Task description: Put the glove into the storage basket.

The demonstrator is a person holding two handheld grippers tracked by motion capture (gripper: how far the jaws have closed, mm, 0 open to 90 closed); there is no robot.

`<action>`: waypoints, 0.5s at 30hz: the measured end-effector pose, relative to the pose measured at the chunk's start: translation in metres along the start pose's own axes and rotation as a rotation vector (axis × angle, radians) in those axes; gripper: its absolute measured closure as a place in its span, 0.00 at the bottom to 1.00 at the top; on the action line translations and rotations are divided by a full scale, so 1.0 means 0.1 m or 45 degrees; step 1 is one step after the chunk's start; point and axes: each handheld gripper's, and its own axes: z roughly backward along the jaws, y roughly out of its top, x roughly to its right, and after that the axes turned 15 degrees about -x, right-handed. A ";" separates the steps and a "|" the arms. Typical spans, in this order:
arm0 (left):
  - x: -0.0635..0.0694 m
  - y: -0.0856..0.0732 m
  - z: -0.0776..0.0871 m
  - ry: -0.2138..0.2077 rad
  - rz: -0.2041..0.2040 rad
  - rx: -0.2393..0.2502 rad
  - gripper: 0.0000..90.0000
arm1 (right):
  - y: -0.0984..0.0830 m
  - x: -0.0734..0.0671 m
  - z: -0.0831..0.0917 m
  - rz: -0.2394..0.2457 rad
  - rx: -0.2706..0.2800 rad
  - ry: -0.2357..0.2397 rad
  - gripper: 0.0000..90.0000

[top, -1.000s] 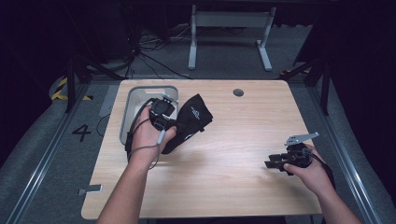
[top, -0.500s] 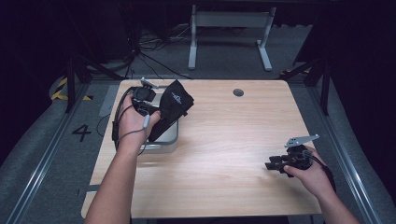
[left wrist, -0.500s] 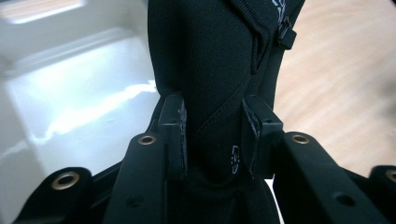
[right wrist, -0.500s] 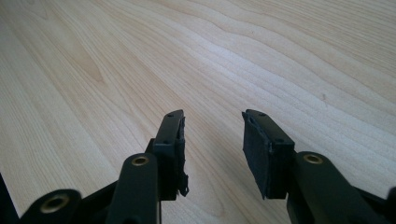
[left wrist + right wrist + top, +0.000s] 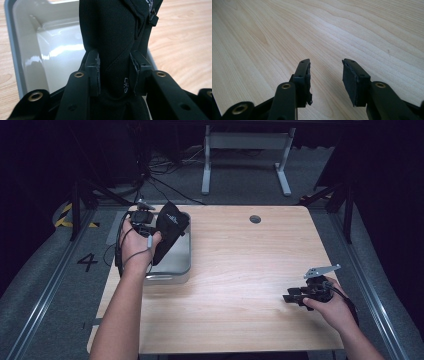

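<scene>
A black zippered fabric pouch (image 5: pixel 170 232) hangs over the grey tray (image 5: pixel 177 270) at the table's left back corner. My left gripper (image 5: pixel 152 232) is shut on the pouch, and in the left gripper view both pads press its cloth (image 5: pixel 112 37) above the tray's pale inside (image 5: pixel 57 50). Near the table's front right, my right gripper (image 5: pixel 292 297) rests low over the wood, pointing left. Its fingers (image 5: pixel 352 77) stand apart with nothing between them, only bare wood (image 5: pixel 287 30) ahead.
A round cable hole (image 5: pixel 255 219) sits in the tabletop at the back centre. Beyond the table's far edge stands a grey metal frame (image 5: pixel 245 155) on the floor. A floor rail and a painted number (image 5: pixel 87 262) run along the left side.
My left hand has carried the pouch leftward and toward the back, from the tray's right edge to over the tray. The right hand has stayed put.
</scene>
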 end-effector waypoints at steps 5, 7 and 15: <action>-0.10 0.08 -0.16 -0.008 0.062 -0.009 0.73 | 0.01 -0.01 -0.02 0.002 -0.008 0.007 0.65; -0.11 0.11 -0.24 0.003 0.074 -0.029 0.73 | 0.00 0.00 -0.02 0.006 -0.008 0.005 0.65; -0.15 0.21 -0.53 0.023 0.109 -0.102 0.72 | -0.01 0.01 -0.04 0.000 -0.012 0.013 0.65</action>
